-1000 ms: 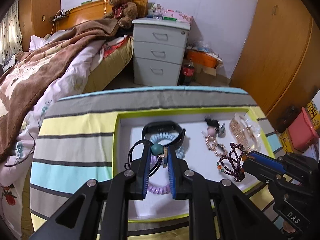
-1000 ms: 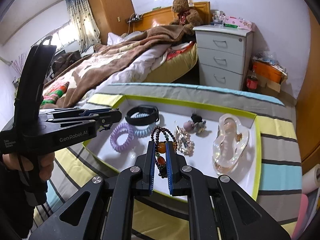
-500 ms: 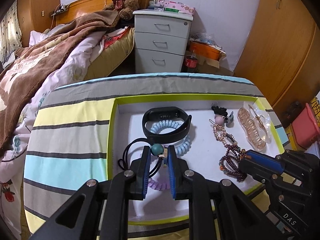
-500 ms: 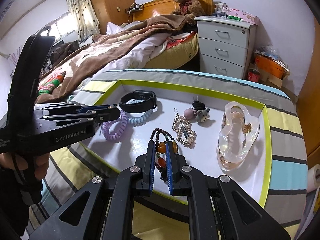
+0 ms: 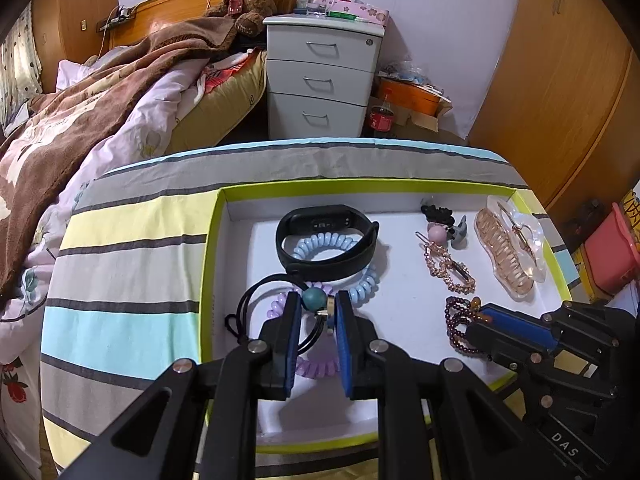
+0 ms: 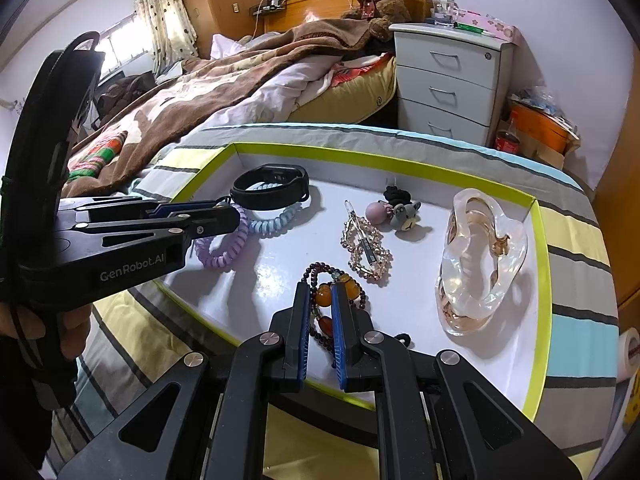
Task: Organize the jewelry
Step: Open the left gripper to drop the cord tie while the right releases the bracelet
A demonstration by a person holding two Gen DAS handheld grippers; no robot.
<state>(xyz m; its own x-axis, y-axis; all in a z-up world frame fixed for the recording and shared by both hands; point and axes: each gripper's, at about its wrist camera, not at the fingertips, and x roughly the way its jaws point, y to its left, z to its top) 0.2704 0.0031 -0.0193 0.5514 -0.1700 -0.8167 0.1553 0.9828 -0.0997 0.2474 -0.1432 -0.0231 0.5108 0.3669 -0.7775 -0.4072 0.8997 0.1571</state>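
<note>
The left gripper (image 5: 318, 316) is clamped on a black cord tie (image 5: 256, 300) at its teal bead (image 5: 313, 298) and metal ring, near the tray's (image 5: 212, 264) left wall. The cord loop droops to the left of the pads and seems just clear of the floor, over a purple coil tie (image 5: 316, 366).

The right gripper (image 6: 320, 308) is clenched on a bead bracelet (image 6: 332, 276) by its amber beads, close to the tray's near edge. Its dark beads loop out beyond the fingertips and trail back under them.

Both pieces should be light and limp. The cord will swing and sag, so the hard bead and ring are the sensible hold; the cord alone could slip through the pads. The bracelet is a strung loop: the big amber beads give firm purchase, though round, smooth beads can roll out of a weak pinch, and hard pulling may strain the string.

A black wristband (image 5: 328, 240) lies on a blue coil tie (image 5: 362, 282) towards the far left corner. A gold clip (image 6: 366, 250) and a bobble tie (image 6: 394, 210) sit mid-tray. A clear claw clip (image 6: 480, 256) lies by the right wall; it looks rigid and could crack if squeezed.
</note>
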